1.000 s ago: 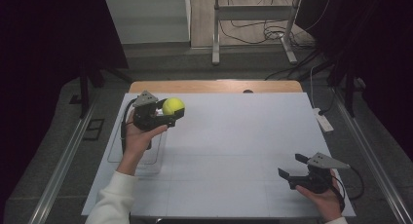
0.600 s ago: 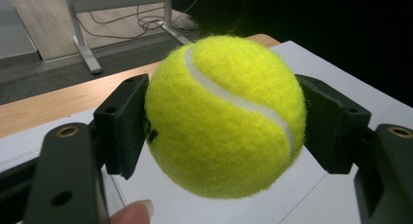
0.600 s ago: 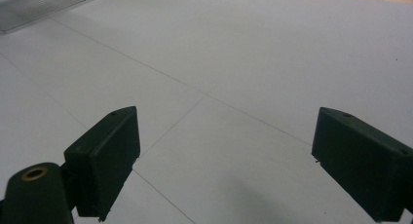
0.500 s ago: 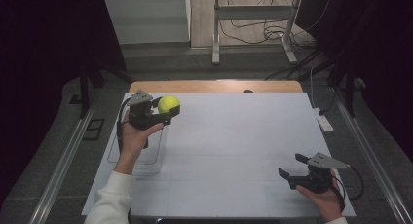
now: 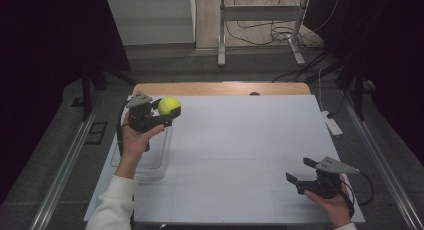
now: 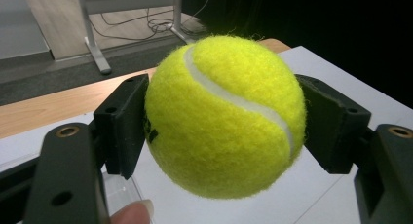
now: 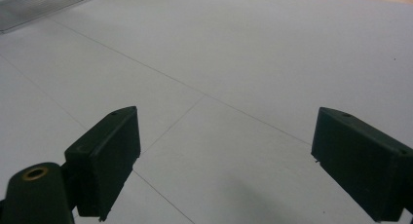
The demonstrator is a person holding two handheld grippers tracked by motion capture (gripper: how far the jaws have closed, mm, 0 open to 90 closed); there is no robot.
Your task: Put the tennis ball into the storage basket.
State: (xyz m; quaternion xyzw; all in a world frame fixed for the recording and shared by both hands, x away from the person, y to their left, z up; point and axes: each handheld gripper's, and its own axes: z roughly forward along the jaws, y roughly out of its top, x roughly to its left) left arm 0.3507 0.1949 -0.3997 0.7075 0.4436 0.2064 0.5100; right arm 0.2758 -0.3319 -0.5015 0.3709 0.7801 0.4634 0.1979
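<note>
- Tabletop [image 5: 240, 155] carries a white sheet with faint grid lines; a strip of bare wood shows along its far edge. The central area of the sheet holds no objects.
- Clear plastic tray [image 5: 145, 157] lies at the left edge of the sheet, directly under the left forearm. It appears empty, though its transparent walls make this hard to confirm.
- Left gripper [image 5: 162, 117] is held above the far left corner of the sheet. Compared with one second ago, it has shifted slightly left and toward the far edge, carrying its load with it.
- Right gripper [image 5: 302, 171] rests low at the near right corner. Its jaws stand wide apart with nothing between them, as the right gripper view confirms, and its position is unchanged over the last second.
- Tennis ball [image 6: 224, 117] is clamped between the left jaws, one pad pressed on each side, clear of the tabletop. In the high view it sits just beyond the far end of the tray.
- Judgement: the ball is lifted and in transit. The small leftward drift suggests placement near or into the tray is the likely next step; grip appears secure.
</note>
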